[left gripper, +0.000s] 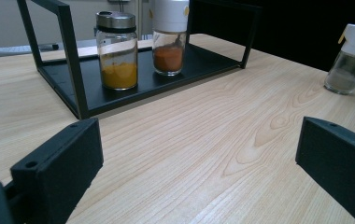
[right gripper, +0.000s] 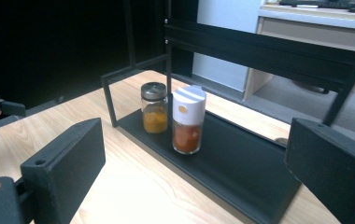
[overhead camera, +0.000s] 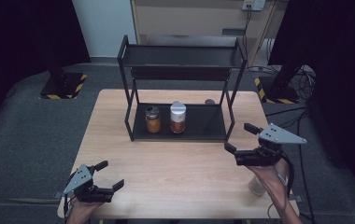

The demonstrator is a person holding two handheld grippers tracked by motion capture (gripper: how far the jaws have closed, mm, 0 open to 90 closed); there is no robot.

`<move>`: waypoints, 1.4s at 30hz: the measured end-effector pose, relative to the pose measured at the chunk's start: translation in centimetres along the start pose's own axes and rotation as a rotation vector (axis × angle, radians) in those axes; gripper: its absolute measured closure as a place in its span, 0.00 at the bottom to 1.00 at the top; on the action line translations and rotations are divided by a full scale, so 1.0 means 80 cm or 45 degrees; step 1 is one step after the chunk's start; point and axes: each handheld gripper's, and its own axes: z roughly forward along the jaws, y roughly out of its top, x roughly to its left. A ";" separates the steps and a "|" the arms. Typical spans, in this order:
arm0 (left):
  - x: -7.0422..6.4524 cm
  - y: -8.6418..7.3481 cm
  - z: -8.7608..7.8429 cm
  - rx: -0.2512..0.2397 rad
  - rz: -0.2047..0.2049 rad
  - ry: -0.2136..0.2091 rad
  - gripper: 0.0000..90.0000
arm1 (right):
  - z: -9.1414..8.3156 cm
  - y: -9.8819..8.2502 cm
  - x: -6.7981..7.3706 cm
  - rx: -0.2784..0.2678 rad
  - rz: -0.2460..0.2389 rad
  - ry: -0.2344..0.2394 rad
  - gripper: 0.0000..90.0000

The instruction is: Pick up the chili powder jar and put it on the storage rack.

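Note:
A black two-tier rack (overhead camera: 180, 135) stands at the middle of the wooden table (overhead camera: 175, 172). On its lower shelf sit a silver-lidded jar of yellow spice (overhead camera: 153, 119) (left gripper: 117, 51) (right gripper: 154, 108) and, just right of it, a white-capped jar of red spice (overhead camera: 177, 117) (left gripper: 169, 37) (right gripper: 188, 119). A clear jar with a white lid (overhead camera: 257, 185) (left gripper: 353, 58) stands near the table's front right, partly under the person's right forearm. My left gripper (overhead camera: 110, 175) (left gripper: 199, 158) is open and empty low at the front left. Off the rack's right front corner, my right gripper (overhead camera: 240, 137) (right gripper: 194, 172) hovers open and empty.
The rack's upper shelf (overhead camera: 180, 56) is bare. A small dark round object (overhead camera: 209, 101) lies on the table behind the rack. Grey floor, dark curtains and stands with hazard-striped bases (overhead camera: 63, 86) surround the table. Bare wood stretches between the two grippers.

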 end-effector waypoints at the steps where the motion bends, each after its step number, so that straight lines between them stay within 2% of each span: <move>1: 0.000 0.000 0.000 0.000 0.000 0.001 0.00 | -0.005 -0.002 0.000 0.000 0.000 -0.006 0.06; 7: 0.000 0.000 0.000 0.000 -0.003 0.004 0.00 | -0.027 -0.014 0.007 -0.003 -0.019 -0.060 0.06; 8: 0.000 0.000 0.000 0.000 -0.003 0.004 0.00 | -0.037 -0.023 0.007 -0.010 0.001 -0.075 0.06; 11: 0.000 0.000 0.000 -0.001 0.000 0.004 0.00 | -0.048 -0.033 0.009 -0.012 0.012 -0.106 0.06; 17: -0.001 0.000 0.000 0.002 -0.001 0.005 0.00 | -0.065 -0.048 0.019 0.002 -0.040 -0.193 0.06; 28: -0.001 0.001 0.000 0.006 0.001 0.006 0.00 | -0.092 -0.089 0.014 0.011 0.060 -0.259 0.05; 36: -0.001 0.001 0.000 0.006 0.003 0.008 0.00 | -0.101 -0.124 0.015 -0.014 0.073 -0.292 0.05; 42: -0.001 0.001 0.000 0.007 0.003 0.009 0.00 | -0.102 -0.142 0.019 -0.011 0.077 -0.313 0.05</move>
